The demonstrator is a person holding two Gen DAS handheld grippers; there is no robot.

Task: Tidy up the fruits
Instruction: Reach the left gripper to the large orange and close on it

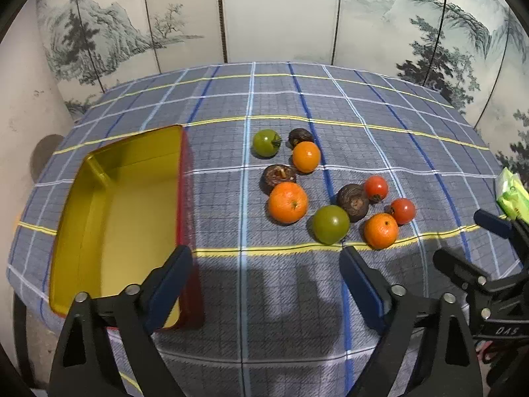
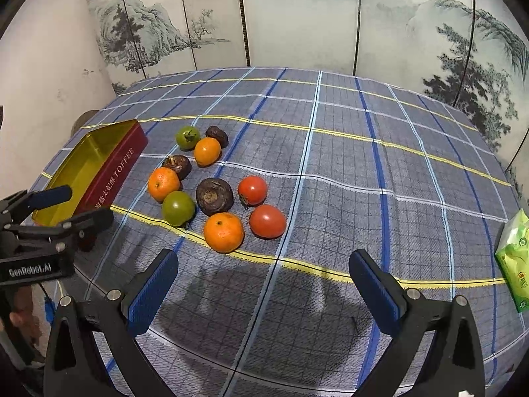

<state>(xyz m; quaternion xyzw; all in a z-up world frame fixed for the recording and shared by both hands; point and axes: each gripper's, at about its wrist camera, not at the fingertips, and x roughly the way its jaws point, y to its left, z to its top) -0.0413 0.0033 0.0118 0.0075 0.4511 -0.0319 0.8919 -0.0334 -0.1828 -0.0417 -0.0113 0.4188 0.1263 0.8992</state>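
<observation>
Orange, green, red and dark brown fruit lie loose in a cluster on the checked tablecloth (image 1: 330, 99), all outside the tin. You have three oranges: the nearest orange (image 1: 381, 230) sits on a yellow stripe, the left orange (image 1: 287, 202) touches a brown fruit (image 1: 278, 176) behind it, and the far orange (image 1: 306, 156) rests against another dark fruit (image 1: 300, 136). A near green fruit (image 1: 331, 224) lies between the two nearer oranges, with a third brown fruit (image 1: 353, 202) just behind it. Two red fruits (image 1: 402, 210) lie at the right of the group, and a far green fruit (image 1: 266, 142) at its back. The toffee tin (image 1: 109, 198), red outside and yellow inside, stands open left of the cluster with nothing in it. Your left gripper (image 1: 266, 269) hangs over bare cloth, jaws spread and holding nothing. Your right gripper (image 2: 264, 274) is likewise released above the cloth, nothing between its blue pads (image 2: 152, 294). A green packet (image 2: 515, 261) lies at the table's right edge.
</observation>
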